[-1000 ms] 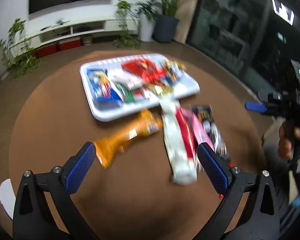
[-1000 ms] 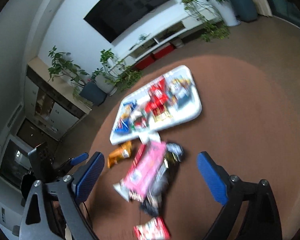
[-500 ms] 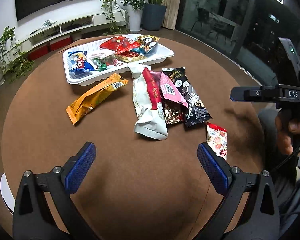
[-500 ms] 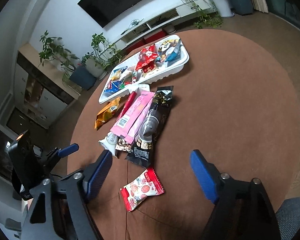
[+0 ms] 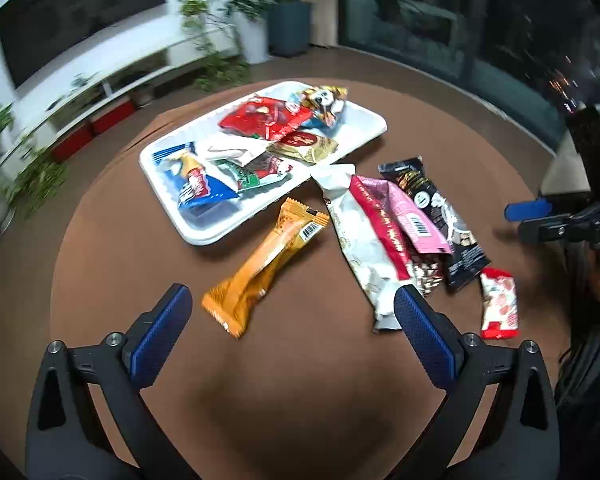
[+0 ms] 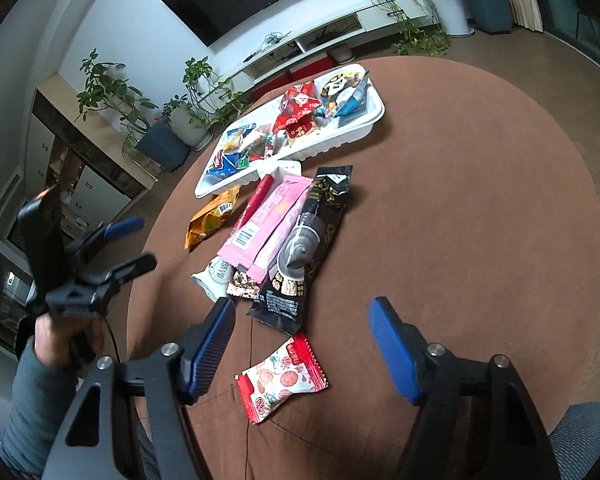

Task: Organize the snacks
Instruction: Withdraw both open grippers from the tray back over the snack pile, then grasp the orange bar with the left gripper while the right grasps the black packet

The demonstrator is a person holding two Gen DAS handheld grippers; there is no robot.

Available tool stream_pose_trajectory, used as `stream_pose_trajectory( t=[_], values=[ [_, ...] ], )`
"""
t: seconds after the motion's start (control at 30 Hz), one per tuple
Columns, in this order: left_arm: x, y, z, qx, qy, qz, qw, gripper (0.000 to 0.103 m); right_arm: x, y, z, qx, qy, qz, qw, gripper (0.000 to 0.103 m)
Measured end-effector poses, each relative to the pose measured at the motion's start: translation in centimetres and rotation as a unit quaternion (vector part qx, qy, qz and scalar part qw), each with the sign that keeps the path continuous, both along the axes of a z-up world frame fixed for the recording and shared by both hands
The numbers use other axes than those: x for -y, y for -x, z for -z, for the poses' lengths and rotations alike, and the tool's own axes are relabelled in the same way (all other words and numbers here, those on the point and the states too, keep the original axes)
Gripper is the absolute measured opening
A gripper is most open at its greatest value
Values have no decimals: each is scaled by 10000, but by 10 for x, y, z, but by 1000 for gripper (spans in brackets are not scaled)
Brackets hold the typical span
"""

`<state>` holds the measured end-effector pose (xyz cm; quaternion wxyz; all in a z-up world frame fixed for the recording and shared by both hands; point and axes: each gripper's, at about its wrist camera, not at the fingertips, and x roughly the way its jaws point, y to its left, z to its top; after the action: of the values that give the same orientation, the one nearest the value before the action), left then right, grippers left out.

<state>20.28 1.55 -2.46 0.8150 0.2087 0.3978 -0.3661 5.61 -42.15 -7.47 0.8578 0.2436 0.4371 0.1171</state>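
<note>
Round brown tabletop (image 6: 480,200): right tool (image 6: 302,344) closing over red packet (image 6: 282,380), nothing gripped; left tool (image 5: 292,336) open. Thin packet may slip away.

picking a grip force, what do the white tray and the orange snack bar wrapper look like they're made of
White tray: probably thin moulded plastic or foam, matte, with a rolled rim and ribbed walls. Orange snack bar wrapper: likely glossy plastic film, creased, with crimped ends.

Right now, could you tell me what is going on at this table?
A person holds a two-finger tool in each hand over loose snack packets beside a white tray of snacks. The right tool, empty, is closing above the small red-and-white packet. The left tool is open, near the orange bar.
</note>
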Motion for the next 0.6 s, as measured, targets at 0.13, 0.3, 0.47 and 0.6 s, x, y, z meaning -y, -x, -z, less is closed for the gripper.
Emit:
stream_pose_trajectory(
  t=[0.13,0.3,0.47,0.6],
  values=[
    [12,-25,16,-309,-298,353,9985,92,0,-1,5,-74,-41,-32,10000,73],
    [27,-44,41,-624,-642,560,9944,78,1,-5,13,-173,-112,-44,9998,73],
    [33,-58,45,-721,-469,498,9951,78,2,-9,18,-221,-154,-86,9996,73],
    [38,-61,45,-700,-546,542,9946,78,2,-10,20,-253,-181,-81,9995,73]
  ],
)
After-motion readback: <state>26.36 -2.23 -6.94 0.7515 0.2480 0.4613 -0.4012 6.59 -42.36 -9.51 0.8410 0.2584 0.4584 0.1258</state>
